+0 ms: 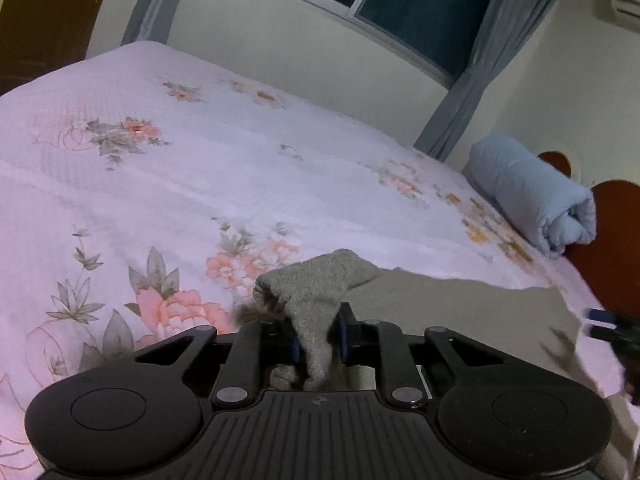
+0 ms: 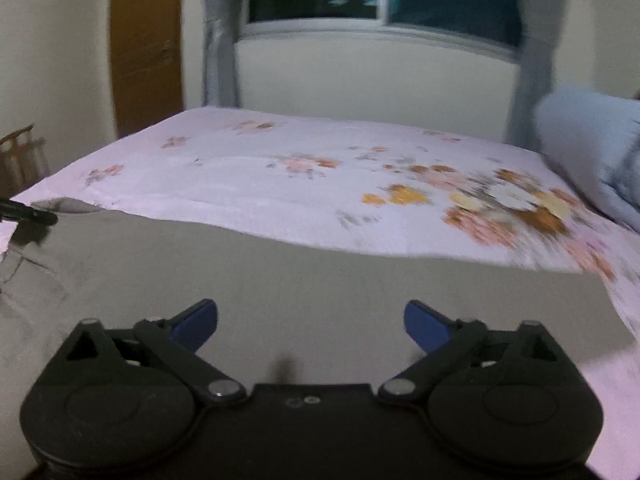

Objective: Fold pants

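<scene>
The grey pants (image 2: 304, 280) lie spread flat on the floral bed sheet (image 2: 280, 176). In the left wrist view my left gripper (image 1: 319, 340) is shut on a bunched grey corner of the pants (image 1: 316, 280), lifted a little off the sheet (image 1: 160, 184), with the rest of the pants (image 1: 460, 304) stretching right. My right gripper (image 2: 311, 322) is open and empty, low over the flat pants, blue pads (image 2: 198, 320) wide apart. Its tip shows at the right edge of the left wrist view (image 1: 608, 324); the left gripper shows at the left edge of the right wrist view (image 2: 28, 214).
A rolled light-blue blanket (image 1: 532, 196) lies at the bed's right end against a red headboard (image 1: 616, 240). Window with grey curtains (image 2: 220, 32) behind the bed. A wooden door (image 2: 146, 40) and a wooden rack (image 2: 22, 156) stand at the left.
</scene>
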A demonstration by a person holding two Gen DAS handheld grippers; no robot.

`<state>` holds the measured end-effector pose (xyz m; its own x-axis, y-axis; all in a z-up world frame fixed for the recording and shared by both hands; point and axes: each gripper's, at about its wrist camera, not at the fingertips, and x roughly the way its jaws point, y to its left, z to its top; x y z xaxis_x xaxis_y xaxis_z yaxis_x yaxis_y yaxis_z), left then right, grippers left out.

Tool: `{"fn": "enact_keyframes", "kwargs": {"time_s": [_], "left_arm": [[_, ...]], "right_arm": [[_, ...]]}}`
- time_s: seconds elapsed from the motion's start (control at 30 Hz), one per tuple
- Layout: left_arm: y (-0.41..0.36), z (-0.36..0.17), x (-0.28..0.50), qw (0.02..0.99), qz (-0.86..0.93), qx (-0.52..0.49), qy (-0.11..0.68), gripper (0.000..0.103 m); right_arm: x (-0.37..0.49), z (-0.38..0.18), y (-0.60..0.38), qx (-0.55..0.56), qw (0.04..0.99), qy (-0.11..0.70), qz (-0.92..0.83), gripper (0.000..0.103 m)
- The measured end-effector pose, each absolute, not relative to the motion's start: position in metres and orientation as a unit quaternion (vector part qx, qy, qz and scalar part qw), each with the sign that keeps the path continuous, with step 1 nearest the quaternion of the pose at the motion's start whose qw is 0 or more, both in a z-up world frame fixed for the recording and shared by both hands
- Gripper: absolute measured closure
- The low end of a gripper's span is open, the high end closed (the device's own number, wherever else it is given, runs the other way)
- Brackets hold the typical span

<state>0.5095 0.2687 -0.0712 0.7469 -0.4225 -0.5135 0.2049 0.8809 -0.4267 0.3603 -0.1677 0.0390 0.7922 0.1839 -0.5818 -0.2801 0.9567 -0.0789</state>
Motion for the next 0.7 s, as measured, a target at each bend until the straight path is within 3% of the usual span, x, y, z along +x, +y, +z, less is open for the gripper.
{"fn": "enact_keyframes", "kwargs": {"time_s": [0.1, 0.13, 0.53, 0.7], "left_arm": [[0.269, -0.072, 0.509, 0.917, -0.163, -0.178, 0.317, 0.086], [0.269, -0.073, 0.510, 0.919, -0.153, -0.174, 0.319, 0.086], [0.253, -0.092, 0.515, 0.921, -0.081, -0.167, 0.343, 0.086], [0.256, -0.089, 0.526, 0.906, -0.081, -0.176, 0.375, 0.085]], "right_arm": [[0.409, 0.030, -0.159, -0.114, 0.925, 0.327, 0.159, 0.053], [0.421, 0.026, -0.155, -0.123, 0.921, 0.331, 0.166, 0.055], [0.473, -0.004, -0.130, -0.205, 0.890, 0.329, 0.240, 0.056], [0.510, -0.010, -0.132, -0.217, 0.854, 0.379, 0.283, 0.058]]}}
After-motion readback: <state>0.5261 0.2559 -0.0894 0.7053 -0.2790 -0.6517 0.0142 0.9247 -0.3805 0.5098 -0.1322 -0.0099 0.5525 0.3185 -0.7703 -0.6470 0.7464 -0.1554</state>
